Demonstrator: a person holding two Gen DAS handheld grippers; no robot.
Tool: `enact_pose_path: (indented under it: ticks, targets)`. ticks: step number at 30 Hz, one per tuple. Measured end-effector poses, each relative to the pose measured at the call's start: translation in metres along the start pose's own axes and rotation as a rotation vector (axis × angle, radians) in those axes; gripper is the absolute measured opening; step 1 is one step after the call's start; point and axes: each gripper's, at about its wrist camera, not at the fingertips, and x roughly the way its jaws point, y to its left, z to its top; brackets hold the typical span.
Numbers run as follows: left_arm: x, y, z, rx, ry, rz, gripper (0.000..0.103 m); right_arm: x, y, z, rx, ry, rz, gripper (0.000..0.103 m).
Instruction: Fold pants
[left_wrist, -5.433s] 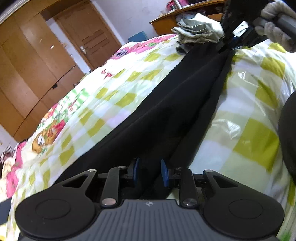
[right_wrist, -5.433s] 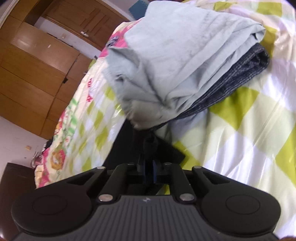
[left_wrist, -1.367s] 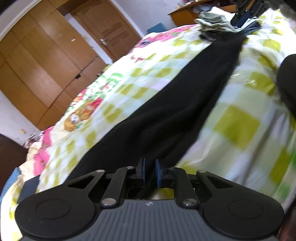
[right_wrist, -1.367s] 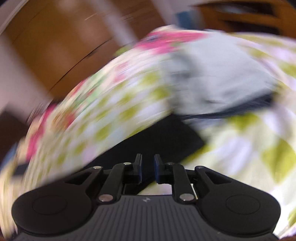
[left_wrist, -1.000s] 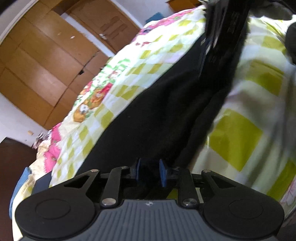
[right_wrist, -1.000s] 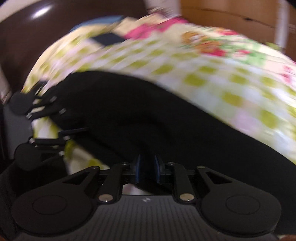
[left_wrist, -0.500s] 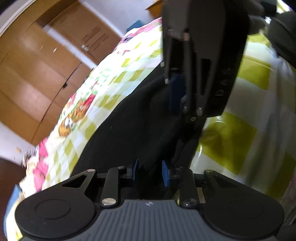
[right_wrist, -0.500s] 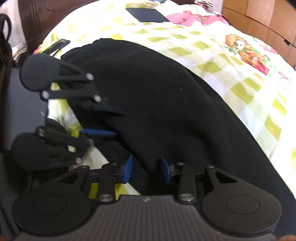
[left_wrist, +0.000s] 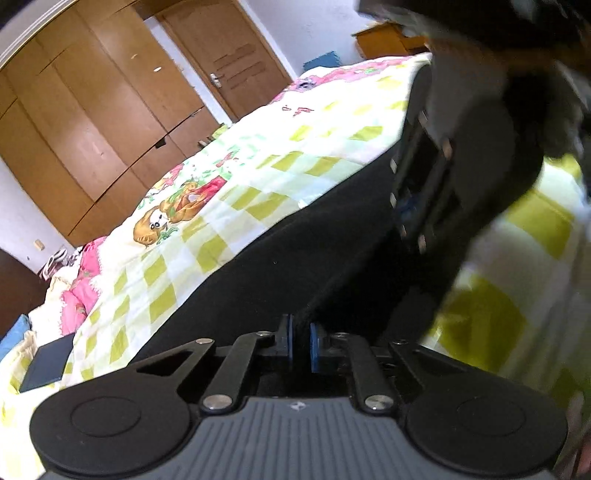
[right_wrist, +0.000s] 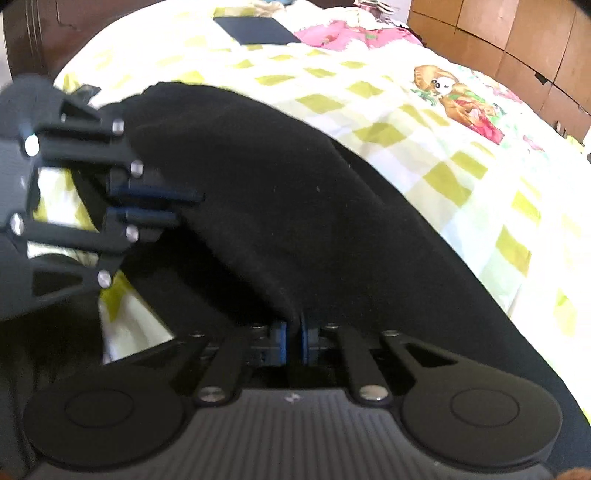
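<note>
Checked bedspread (left_wrist: 258, 177), wooden wardrobe (left_wrist: 85, 122)

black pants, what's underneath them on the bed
The black pants lie on a yellow-green checked bedsheet with cartoon prints, which shows all around them. Whatever sits directly beneath the cloth is covered. Both the left gripper and right gripper pinch pant fabric.
</note>
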Motion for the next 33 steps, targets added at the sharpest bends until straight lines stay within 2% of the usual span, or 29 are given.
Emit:
enact_pose_path:
  ticks: [5, 9, 13, 18, 20, 22, 27, 31, 33]
  targets:
    - [0.0, -0.013, -0.013, 0.045, 0.052, -0.055, 0.026, -0.004, 0.012, -0.015, -0.037, 0.041, 0.029, 0.006]
    - [0.006, -0.022, -0.021, 0.052, 0.099, -0.066, 0.024, 0.004, 0.009, -0.014, 0.009, 0.04, 0.035, 0.007]
    - [-0.001, -0.024, -0.021, 0.071, 0.111, -0.068, 0.024, 0.001, 0.01, -0.019, -0.001, 0.042, 0.054, 0.008]
    - [-0.019, -0.022, -0.022, 0.057, 0.106, -0.024, 0.025, -0.008, 0.012, -0.025, 0.035, 0.019, 0.054, 0.008]
    - [-0.028, -0.018, -0.023, 0.06, 0.1, 0.007, 0.025, -0.012, 0.015, -0.025, 0.031, 0.034, 0.072, 0.011]
    - [-0.035, -0.009, -0.026, 0.055, 0.102, 0.042, 0.026, -0.022, 0.015, -0.021, 0.035, 0.03, 0.119, 0.011]
    - [-0.034, 0.028, -0.033, -0.004, 0.097, 0.146, 0.026, -0.039, -0.018, 0.019, 0.163, -0.065, 0.21, 0.014]
    - [-0.01, 0.051, -0.04, -0.072, 0.094, 0.204, 0.026, 0.005, -0.06, 0.074, 0.252, -0.115, 0.202, 0.031]
    - [0.007, 0.06, -0.047, -0.109, 0.102, 0.227, 0.026, 0.038, -0.08, 0.099, 0.295, -0.11, 0.211, 0.032]
